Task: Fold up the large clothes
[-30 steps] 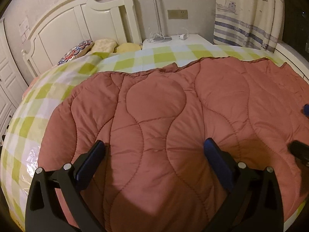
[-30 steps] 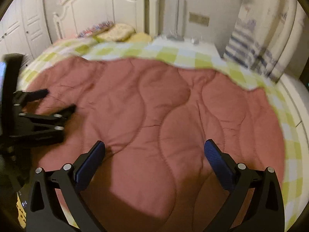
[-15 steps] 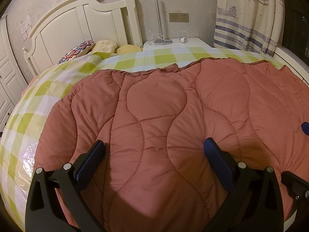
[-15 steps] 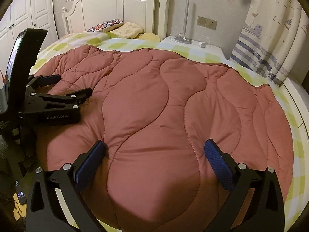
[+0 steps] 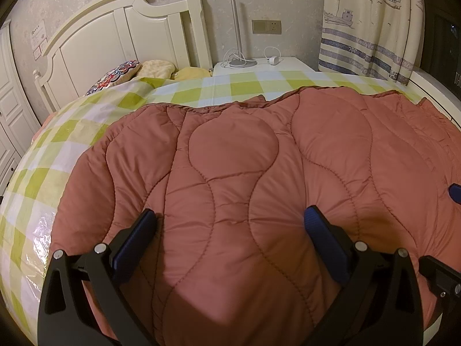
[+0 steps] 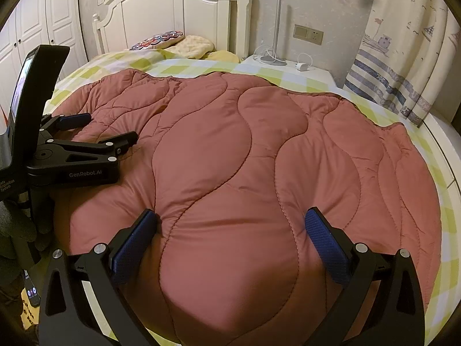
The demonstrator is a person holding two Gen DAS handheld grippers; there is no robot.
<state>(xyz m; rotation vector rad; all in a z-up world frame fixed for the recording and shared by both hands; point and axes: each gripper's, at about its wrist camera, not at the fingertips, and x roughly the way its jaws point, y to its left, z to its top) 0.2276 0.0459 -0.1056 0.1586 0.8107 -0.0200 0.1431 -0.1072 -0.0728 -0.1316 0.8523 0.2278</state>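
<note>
Both tools have been brought down onto the near edge of the red quilt, spread flat on the bed, the left gripper and right gripper held wide apart with nothing pinched, so folding can be started.

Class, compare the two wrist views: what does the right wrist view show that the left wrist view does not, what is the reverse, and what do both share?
Only the right wrist view shows the whole left gripper from the side, open over the quilt, and the wardrobe doors. Only the left wrist view shows a blue tip of the right gripper at its edge. Both share the reddish quilt, checked sheet, headboard, nightstand and curtain.
</note>
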